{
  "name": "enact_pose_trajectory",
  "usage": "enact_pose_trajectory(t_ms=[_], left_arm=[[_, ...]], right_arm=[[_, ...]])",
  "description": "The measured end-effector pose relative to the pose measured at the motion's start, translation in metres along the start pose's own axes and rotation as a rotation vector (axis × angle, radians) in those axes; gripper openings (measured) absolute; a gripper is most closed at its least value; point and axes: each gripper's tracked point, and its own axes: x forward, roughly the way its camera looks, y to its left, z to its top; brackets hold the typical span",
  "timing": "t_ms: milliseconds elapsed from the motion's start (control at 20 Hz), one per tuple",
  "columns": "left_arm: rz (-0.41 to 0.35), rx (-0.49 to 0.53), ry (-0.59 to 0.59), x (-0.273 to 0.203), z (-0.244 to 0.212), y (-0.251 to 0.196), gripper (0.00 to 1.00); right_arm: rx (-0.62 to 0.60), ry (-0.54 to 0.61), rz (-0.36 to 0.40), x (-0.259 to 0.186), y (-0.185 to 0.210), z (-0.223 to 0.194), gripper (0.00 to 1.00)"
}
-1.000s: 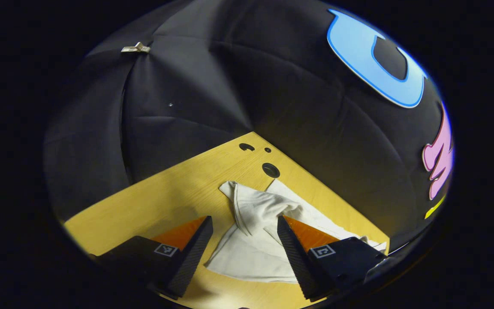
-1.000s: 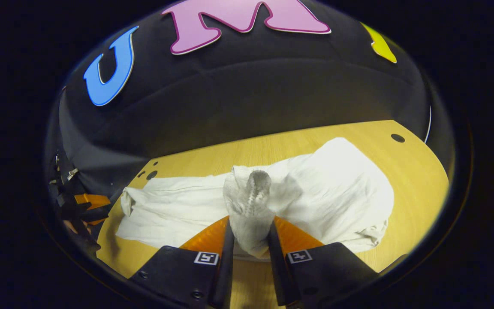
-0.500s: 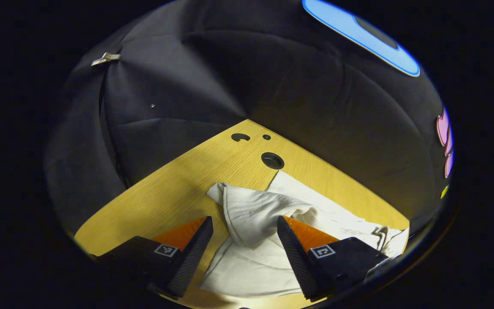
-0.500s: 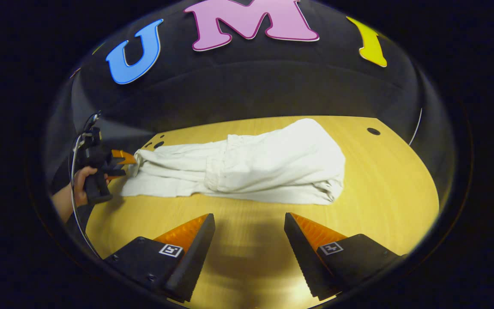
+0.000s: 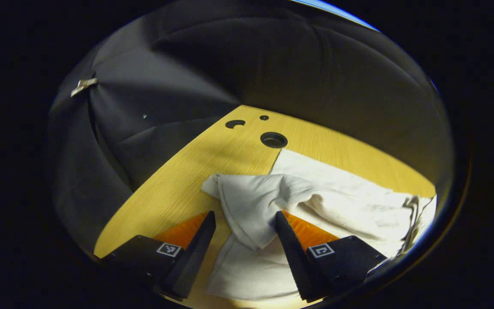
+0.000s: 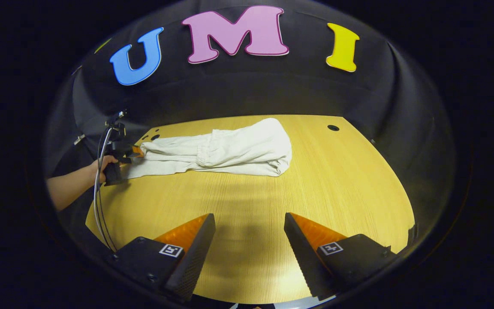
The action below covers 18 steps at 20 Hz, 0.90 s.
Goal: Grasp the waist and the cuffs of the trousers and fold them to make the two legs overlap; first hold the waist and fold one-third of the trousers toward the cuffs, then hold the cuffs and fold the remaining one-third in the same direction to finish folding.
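The white, crumpled cotton trousers (image 6: pixel 225 149) lie across the far half of the yellow wood-grain desk (image 6: pixel 272 223), in the upper middle of the right gripper view, with the gathered waistband already lying over the legs and the cuff end stretching toward the left of that frame. They look light, limp and thin, so they will likely sag and wrinkle from any single hold and slide easily on the smooth desk; a pinch through both cuff layers near the hem seems the soundest place to take them. In the left gripper view the left tongs (image 5: pixel 242 234) stand wide apart at the bottom centre, a loose bunched fold of the cuff end lying between the fingers and brushing the right one, with nothing clamped. The right tongs (image 6: pixel 249 240) are also spread wide, at the bottom of their own view, holding nothing and hanging over bare desk well apart from the cloth. At the left edge of the right gripper view a person's hand (image 6: pixel 103 165) holds the other tool at the cuffs.
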Motion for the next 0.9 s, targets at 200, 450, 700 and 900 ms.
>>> enact_pose_trajectory(t_ms=[200, 450, 700, 900], left_arm=[[-0.005, 0.0, 0.003, -0.003, -0.002, -0.011, 0.69], [-0.042, 0.033, 0.009, -0.002, -0.002, -0.026, 0.35], [-0.096, 0.153, 0.003, -0.002, -0.005, -0.03, 0.1], [-0.106, 0.124, -0.006, -0.013, 0.006, -0.031, 0.06]], right_arm=[[0.034, 0.014, -0.007, -0.019, 0.004, -0.005, 0.99], [0.039, 0.028, -0.003, -0.025, -0.002, -0.002, 0.99], [0.048, -0.024, -0.042, -0.03, -0.015, 0.019, 0.99], [0.05, -0.036, -0.074, -0.039, -0.032, 0.025, 0.98]])
